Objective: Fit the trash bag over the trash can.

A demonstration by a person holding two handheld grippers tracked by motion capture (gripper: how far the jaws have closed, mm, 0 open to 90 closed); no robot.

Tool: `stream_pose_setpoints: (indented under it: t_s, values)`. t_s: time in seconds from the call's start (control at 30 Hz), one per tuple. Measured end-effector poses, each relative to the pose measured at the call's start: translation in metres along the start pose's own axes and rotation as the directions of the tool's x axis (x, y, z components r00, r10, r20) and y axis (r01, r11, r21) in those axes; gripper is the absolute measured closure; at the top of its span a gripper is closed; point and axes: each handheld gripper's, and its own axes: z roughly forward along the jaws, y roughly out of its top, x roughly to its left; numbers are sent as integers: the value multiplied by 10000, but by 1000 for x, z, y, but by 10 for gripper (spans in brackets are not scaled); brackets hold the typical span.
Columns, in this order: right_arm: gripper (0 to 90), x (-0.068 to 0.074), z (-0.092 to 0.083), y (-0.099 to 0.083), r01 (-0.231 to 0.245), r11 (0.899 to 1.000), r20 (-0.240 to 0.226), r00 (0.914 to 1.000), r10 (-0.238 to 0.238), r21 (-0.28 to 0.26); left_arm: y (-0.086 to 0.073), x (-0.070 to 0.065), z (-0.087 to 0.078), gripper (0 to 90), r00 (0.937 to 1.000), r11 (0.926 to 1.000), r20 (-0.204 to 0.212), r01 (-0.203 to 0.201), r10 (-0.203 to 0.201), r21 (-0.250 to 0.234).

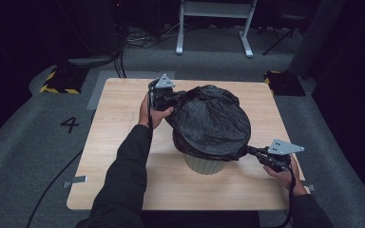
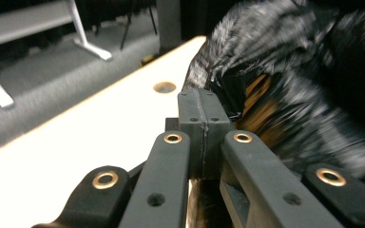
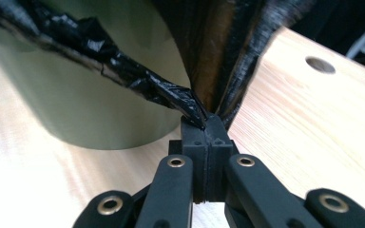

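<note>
Both tongs are pressed together at the black bag (image 1: 211, 121). Right gripper (image 1: 255, 152) pinches a twisted, stretched strand of the bag's film at the bin's near-right side; in the right gripper view the strand (image 3: 161, 90) enters the closed jaw tips. Left gripper (image 1: 170, 100) sits at the bag's far-left side, jaws shut with no gap in the left gripper view (image 2: 203, 102); the blurred film lies against the tips, though whether any is caught between them cannot be told. Bag: glossy, crumpled, draped over the top of a pale ribbed bin (image 1: 204, 164), covering its mouth and upper wall. Bin: upright near the middle of the wooden table (image 1: 123, 180), slightly toward the right edge. Round hole (image 3: 320, 64) in the tabletop beyond the bag. Grey carpet (image 1: 24, 156) surrounds the table; a white frame (image 1: 216, 12) stands past the far edge.
</note>
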Motion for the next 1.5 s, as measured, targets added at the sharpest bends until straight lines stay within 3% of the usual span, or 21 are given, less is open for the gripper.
stream_pose_setpoints:
  t_s: [0.13,0.27,0.4,0.53,0.57,0.6,0.63,0.73,0.77,0.83,0.9,1.0,1.03,1.07,1.13,1.17,1.2,1.3,1.37,1.4,1.5]
  values:
    - [900,-10,8,-5,-455,9987,140,9989,452,236,-15,-2,16,900,9999,9988,52,103,-106,479]
    - [900,-18,16,-7,-1004,9936,225,9948,994,509,-29,-7,29,900,10000,9920,-4,75,-75,1261]
    - [900,-18,24,-12,-917,9876,497,9951,859,1278,-40,-9,27,900,9999,9909,142,64,-84,1346]
    - [900,-21,26,-16,-1130,9820,653,9924,1041,1516,-45,-10,18,877,9997,9923,40,224,-231,1215]
    - [900,-26,24,-19,-1369,9776,714,9893,1269,1597,-48,-13,9,836,9997,9950,116,190,-202,981]
    - [900,-26,24,-19,-1369,9776,714,9893,1269,1597,-48,-13,9,835,9997,9950,116,190,-202,981]
    - [900,-29,22,-23,-1587,9705,840,9858,1455,1817,-54,-16,1,830,9994,9966,-50,344,-341,744]
    - [900,-33,21,-27,-2007,9628,837,9785,1883,1809,-59,-20,-6,818,9994,9979,101,326,-332,563]
    - [900,-36,20,-28,-2100,9593,1079,9754,1923,1888,-66,-24,-13,750,9988,9984,-171,472,-467,310]
    - [900,-37,20,-28,-2143,9572,1181,9739,1940,1946,-68,-25,-17,699,9980,9979,-192,611,-607,214]
    - [900,-40,21,-30,-2367,9509,1427,9671,2108,1993,-72,-27,-25,588,9967,9975,-406,694,-699,-117]
    - [900,-43,21,-32,-2502,9513,1509,9627,2247,1799,-75,-27,-42,277,9932,9905,-409,1051,-1091,-889]
    - [900,-43,19,-32,-2533,9518,1528,9616,2282,1728,-75,-27,-50,253,9926,9855,-252,1145,-1185,-1254]
    - [895,-44,18,-32,-2582,9528,1543,9599,2342,1598,-73,-26,-64,238,9913,9759,-291,1210,-1283,-1814]
    - [885,-44,15,-32,-2608,9557,1355,9606,2428,1363,-70,-26,-71,211,9931,9770,-293,1060,-1133,-1850]
    - [841,-44,12,-31,-2622,9565,1250,9610,2466,1283,-67,-28,-79,190,9944,9787,-617,725,-858,-1922]
    - [696,-44,8,-30,-2549,9612,986,9645,2450,1051,-65,-29,-83,190,9955,9802,-593,609,-733,-1886]
    - [579,-42,1,-24,-2477,9640,833,9672,2401,970,-64,-32,-89,177,9971,9845,-551,415,-515,-1702]
    - [496,-40,-7,-19,-2383,9690,501,9706,2353,658,-66,-35,-91,178,9973,9894,-628,279,-372,-1425]
    - [442,-39,-11,-16,-2341,9707,547,9714,2312,547,-68,-38,-91,177,9973,9909,-675,207,-299,-1326]
    - [371,-37,-22,-10,-2359,9718,412,9709,2359,-44,-72,-42,-97,170,9978,9891,-538,293,-374,-1445]
